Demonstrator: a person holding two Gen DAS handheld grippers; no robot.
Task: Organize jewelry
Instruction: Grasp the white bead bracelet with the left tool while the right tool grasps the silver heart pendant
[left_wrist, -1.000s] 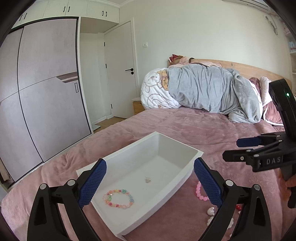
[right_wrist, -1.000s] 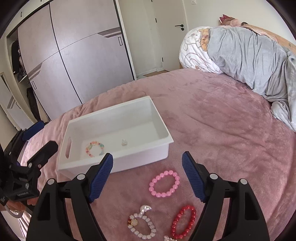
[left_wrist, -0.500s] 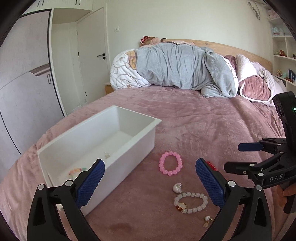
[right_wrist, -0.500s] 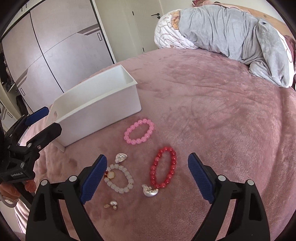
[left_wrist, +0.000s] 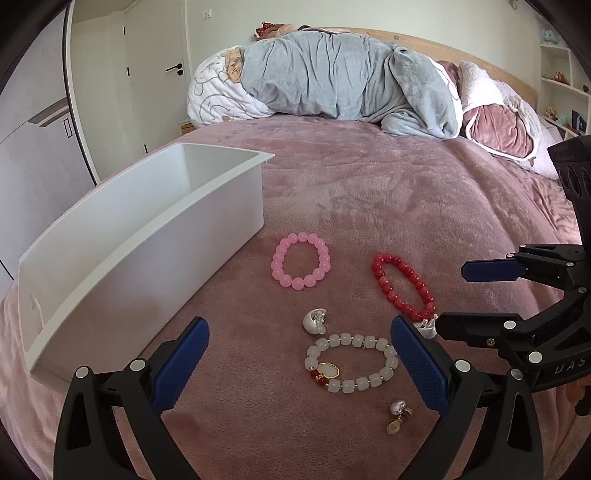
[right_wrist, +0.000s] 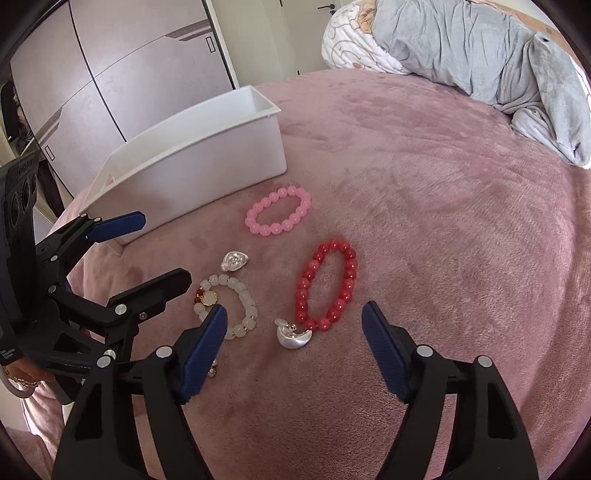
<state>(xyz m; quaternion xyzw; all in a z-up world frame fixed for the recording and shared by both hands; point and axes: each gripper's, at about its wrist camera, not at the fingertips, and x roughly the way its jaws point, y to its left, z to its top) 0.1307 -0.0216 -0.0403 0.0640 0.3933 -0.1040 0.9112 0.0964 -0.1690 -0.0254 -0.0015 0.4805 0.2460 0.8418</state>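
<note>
The jewelry is lying loose on the pink bedspread (left_wrist: 369, 206), in a cluster just beside the white plastic bin (left_wrist: 140, 258). A pink bead bracelet (left_wrist: 301, 261) is sitting nearest the bin's long wall, and a red bead bracelet (right_wrist: 325, 285) is lying a little apart from it on the side away from the bin. A silver shell-shaped piece (right_wrist: 293, 335) is touching the near end of the red bracelet, and a second silver piece (left_wrist: 314, 320) is resting between the pink bracelet and a white bead bracelet with a gold and red charm (left_wrist: 351, 363). A small pearl earring (left_wrist: 399, 415) is lying nearest the camera in the left wrist view.

The right gripper (right_wrist: 294, 354) is hovering over the silver shell-shaped piece with its jaws wide and nothing pressed between the pads; the jaws have just been closing a little. The left gripper (left_wrist: 300, 363) is standing wide open above the white bracelet, gripping nothing. A grey blanket (left_wrist: 343, 74) is bunched at the head of the bed, next to a patterned white quilt (left_wrist: 218, 96).
</note>
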